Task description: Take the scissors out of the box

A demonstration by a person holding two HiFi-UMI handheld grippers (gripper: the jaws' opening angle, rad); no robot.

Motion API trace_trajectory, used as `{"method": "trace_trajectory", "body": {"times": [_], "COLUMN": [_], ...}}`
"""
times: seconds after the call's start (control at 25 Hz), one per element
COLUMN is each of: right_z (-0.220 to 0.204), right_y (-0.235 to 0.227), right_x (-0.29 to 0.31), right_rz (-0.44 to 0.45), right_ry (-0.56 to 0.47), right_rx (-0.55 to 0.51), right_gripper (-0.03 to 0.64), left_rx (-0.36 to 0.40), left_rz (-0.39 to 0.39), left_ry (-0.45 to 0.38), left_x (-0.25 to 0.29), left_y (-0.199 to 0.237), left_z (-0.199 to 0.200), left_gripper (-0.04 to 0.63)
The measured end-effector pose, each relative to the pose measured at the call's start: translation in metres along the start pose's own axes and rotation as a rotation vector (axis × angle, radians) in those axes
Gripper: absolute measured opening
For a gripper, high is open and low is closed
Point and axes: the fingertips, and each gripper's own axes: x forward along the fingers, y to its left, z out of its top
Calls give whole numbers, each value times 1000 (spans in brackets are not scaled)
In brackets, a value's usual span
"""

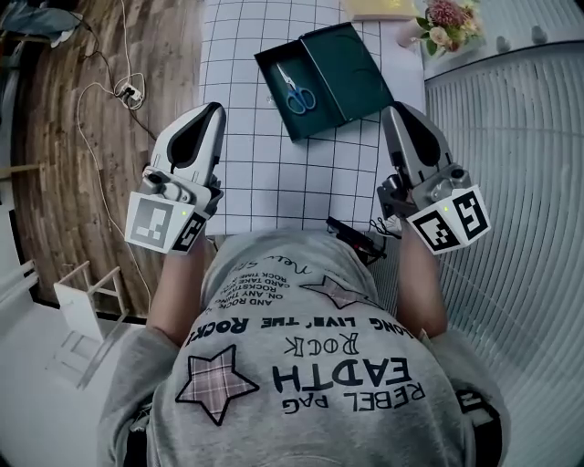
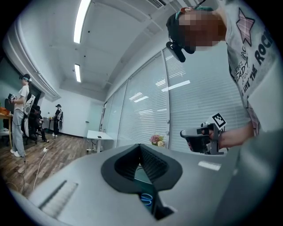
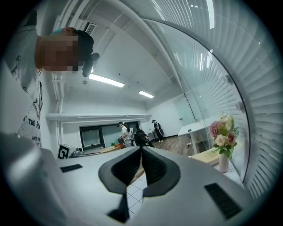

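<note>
Right, both grippers were empty at this point. The scissors (image 1: pixel 295 89) lay flat inside the box (image 1: pixel 318 114), blue handles toward the box's near end and blades toward its far end. The box sat open on the grid mat (image 1: pixel 265 173), skewed to the mat's lines, with its lid (image 1: pixel 351 68) lying flat against the box's right side.

We held the left gripper (image 1: pixel 210 111) off the box's near-left, well apart from it, over the mat's left edge. Its fingers were pressed together at the tips with nothing between them. The left gripper view showed the same closed tips (image 2: pixel 140 148), and the blue handles (image 2: pixel 147 199) showed through the gap below them.

We held the right gripper (image 1: pixel 391 111) on the box's right, just beside the lid's near corner. We couldn't tell from the head view whether it touched the lid. Its fingers were also closed tip to tip and held nothing. In the right gripper view (image 3: pixel 141 149) only mat squares showed through the gap.

A vase of flowers (image 1: pixel 447 23) stood beyond the box, to its far right.
</note>
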Motion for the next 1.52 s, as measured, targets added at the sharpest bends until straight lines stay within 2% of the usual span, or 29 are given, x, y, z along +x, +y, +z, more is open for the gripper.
{"method": "trace_trajectory", "body": {"times": [0.48,0.84,1.0,1.24,1.52], "right_z": [-35,-72,-95,-140,-220], "right_y": [-4,-2,0,-13,-27], "right_x": [40,77,92,106,117], "right_rz": [-10,21,28,-13,-53], "right_ry": [98,206,270,389,655], "right_rx": [24,22,16,4,-48], "right_gripper": [17,17,17,17,17], "left_rx": [-33,-55,-49,-62,-74], "left_rz": [-42,-28,6,-1,-12], "left_ry": [15,28,30,20,26], "left_x": [14,18,17,16,18], "left_y": [24,39,45,45,46], "left_z": [-12,-24,-28,-33,-39], "left_gripper": [3,3,3,3,3]}}
